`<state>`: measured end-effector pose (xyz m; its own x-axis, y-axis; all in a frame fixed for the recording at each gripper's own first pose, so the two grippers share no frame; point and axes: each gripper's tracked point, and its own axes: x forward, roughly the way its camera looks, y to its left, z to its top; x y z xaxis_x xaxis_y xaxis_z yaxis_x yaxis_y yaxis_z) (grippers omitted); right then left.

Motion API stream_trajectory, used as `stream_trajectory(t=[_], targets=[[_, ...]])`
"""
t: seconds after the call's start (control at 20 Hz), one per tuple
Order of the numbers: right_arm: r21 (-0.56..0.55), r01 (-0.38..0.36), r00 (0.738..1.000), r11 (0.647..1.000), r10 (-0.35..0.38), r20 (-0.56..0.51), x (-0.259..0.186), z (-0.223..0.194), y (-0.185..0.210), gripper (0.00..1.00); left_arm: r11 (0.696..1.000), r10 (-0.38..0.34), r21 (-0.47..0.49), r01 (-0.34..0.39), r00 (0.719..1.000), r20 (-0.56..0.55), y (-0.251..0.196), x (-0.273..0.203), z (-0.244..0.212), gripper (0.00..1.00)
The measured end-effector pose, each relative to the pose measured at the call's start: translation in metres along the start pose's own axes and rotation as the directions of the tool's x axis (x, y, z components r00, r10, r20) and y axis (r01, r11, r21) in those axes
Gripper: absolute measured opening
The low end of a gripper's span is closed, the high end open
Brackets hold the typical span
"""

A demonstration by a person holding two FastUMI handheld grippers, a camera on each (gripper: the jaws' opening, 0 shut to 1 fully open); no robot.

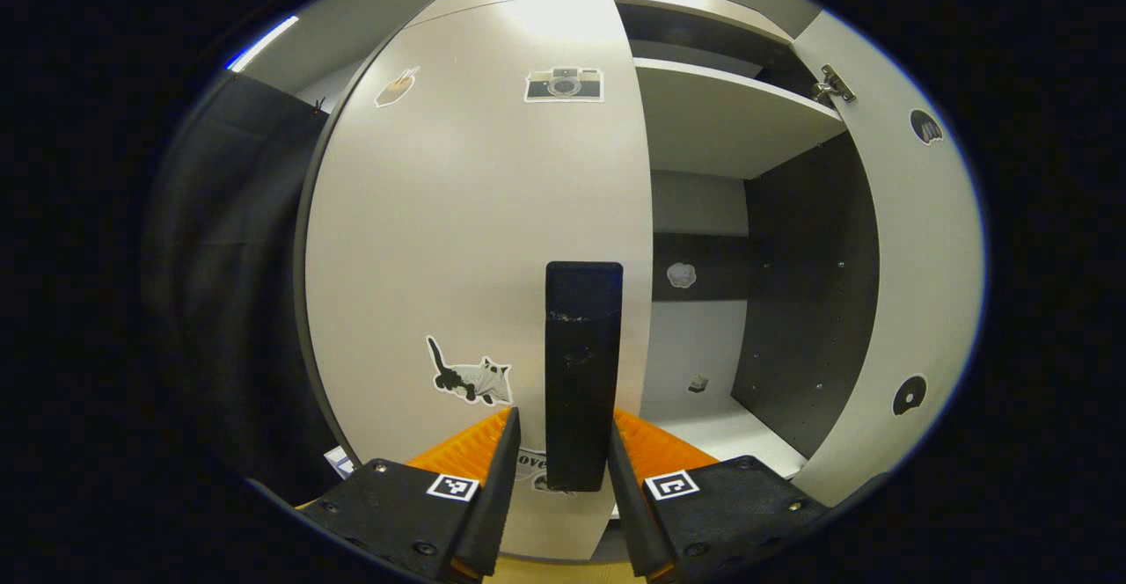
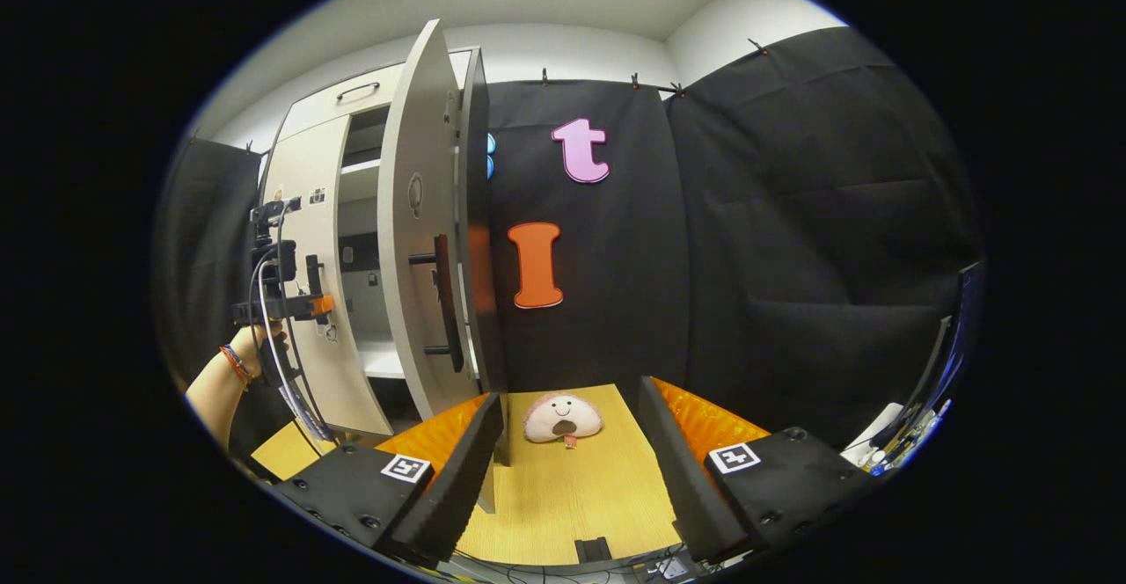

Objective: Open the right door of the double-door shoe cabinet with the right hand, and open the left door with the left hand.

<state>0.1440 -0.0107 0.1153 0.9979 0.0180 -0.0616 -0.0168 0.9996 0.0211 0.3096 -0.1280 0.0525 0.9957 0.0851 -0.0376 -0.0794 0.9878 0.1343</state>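
Black handle (image 1: pixel 581 373) between left hand-held gripper (image 1: pixel 563 470) fingers, unclamped

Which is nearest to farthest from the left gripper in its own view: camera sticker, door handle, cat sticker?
From the left gripper:
1. Door handle, between its fingers.
2. Cat sticker, low on the left door, left of the handle.
3. Camera sticker, high on the door.

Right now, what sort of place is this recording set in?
Probably a staged recording booth, not a home: black cloth is clipped up as walls behind a lone shoe cabinet, and a plush toy lies on the wooden floor.
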Motion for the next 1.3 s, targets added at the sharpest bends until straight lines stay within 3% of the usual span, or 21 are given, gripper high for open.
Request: stream_trajectory(t=[0.2,0.4,0.7,1.1,1.2,1.25,1.3], targets=[[0.005,0.0,1.0,1.0,0.0,0.005,-0.001,0.001,0.005,1.0,1.0,-0.018,-0.021,0.017,1.0,-0.015,-0.006,0.0,-0.007,0.36],[0.025,0.005,1.0,1.0,-0.005,0.002,0.0,0.001,0.013,0.99,0.998,-0.043,0.054,0.043,0.999,0.006,-0.007,-0.001,-0.007,0.33],[0.013,0.011,1.0,1.0,-0.011,-0.005,-0.007,0.002,0.025,0.99,0.996,-0.079,0.046,0.08,0.997,-0.019,-0.005,-0.005,-0.01,0.18],[-0.011,0.043,0.999,0.999,-0.042,0.017,-0.009,0.005,0.043,0.99,0.978,-0.209,0.005,0.209,0.978,0.021,0.003,-0.014,-0.01,0.16],[-0.007,0.048,0.999,0.999,-0.048,0.026,-0.01,0.006,0.052,0.93,0.968,-0.248,-0.019,0.249,0.968,0.021,0.005,-0.013,-0.009,0.15],[-0.005,0.052,0.998,0.999,-0.052,0.03,-0.011,0.006,0.056,0.93,0.963,-0.268,-0.026,0.268,0.963,0.02,0.005,-0.011,-0.008,0.15],[-0.002,0.059,0.998,0.998,-0.059,0.036,-0.013,0.006,0.06,0.99,0.958,-0.284,-0.028,0.285,0.959,0.019,0.005,-0.009,-0.008,0.14]])
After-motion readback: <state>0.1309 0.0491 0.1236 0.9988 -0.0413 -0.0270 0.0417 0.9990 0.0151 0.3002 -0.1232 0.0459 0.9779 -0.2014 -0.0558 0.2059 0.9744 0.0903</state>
